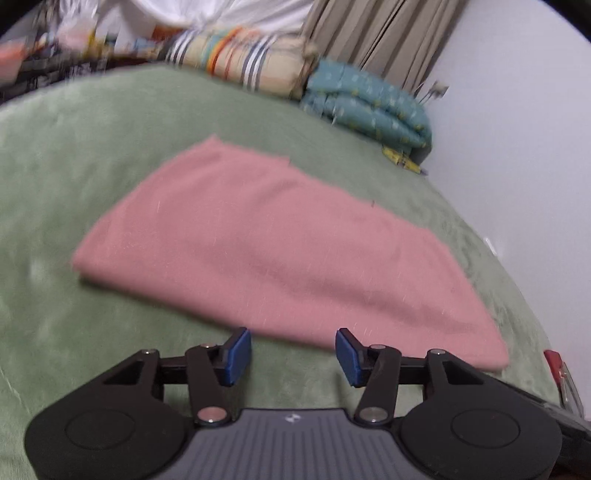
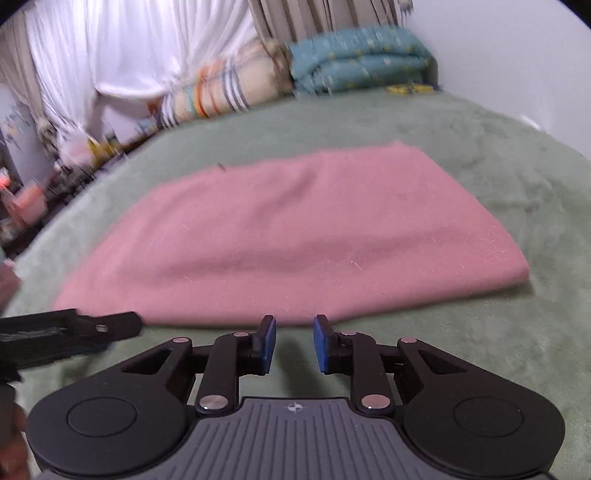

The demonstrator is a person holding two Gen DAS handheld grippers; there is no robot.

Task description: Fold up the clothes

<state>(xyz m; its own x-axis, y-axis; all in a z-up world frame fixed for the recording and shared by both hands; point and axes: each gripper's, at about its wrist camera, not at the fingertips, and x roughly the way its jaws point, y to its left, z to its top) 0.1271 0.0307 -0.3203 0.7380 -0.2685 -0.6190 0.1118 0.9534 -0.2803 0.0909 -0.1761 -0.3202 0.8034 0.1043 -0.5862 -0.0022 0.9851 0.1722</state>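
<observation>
Far left in the left wrist view: blurred clutter [image 1: 44, 55] at the bed's far edge, white curtain [image 1: 221, 14] above it. Below, green blanket [image 1: 74, 155] spread over the whole bed. Mid-frame, pink cloth [image 1: 266, 251] lying flat on the blanket, folded into a broad slab, thick fold edge at its left end, far corner pointing up-frame, right end tapering toward the lower right. Just this side of the cloth's near edge, left gripper [image 1: 293, 356] held over the blanket, blue pads [image 1: 236, 356] spread wide with nothing between them, tips close to the cloth but not gripping it. Behind the cloth, striped bolster [image 1: 236, 62] against the far edge, then teal quilt [image 1: 369, 107] folded beside it, beige drape [image 1: 369, 37] above, white wall [image 1: 524, 129] on the right.

Right wrist view, again from the left: part of the other gripper's black frame low at the left edge, over the blanket [image 2: 480, 350]. White curtain [image 2: 129, 55] top left, bolster [image 2: 221, 92] below it, quilt [image 2: 358, 59] further right. Cloth [image 2: 295, 236] across the middle, flat, its thick fold edge now on the right. Right gripper [image 2: 294, 343] low at centre, just short of the cloth's near edge, pads [image 2: 323, 345] parted by a narrower gap, empty, blanket visible between them. Motion blur throughout both views; finer detail of the cloth's layers not readable.
</observation>
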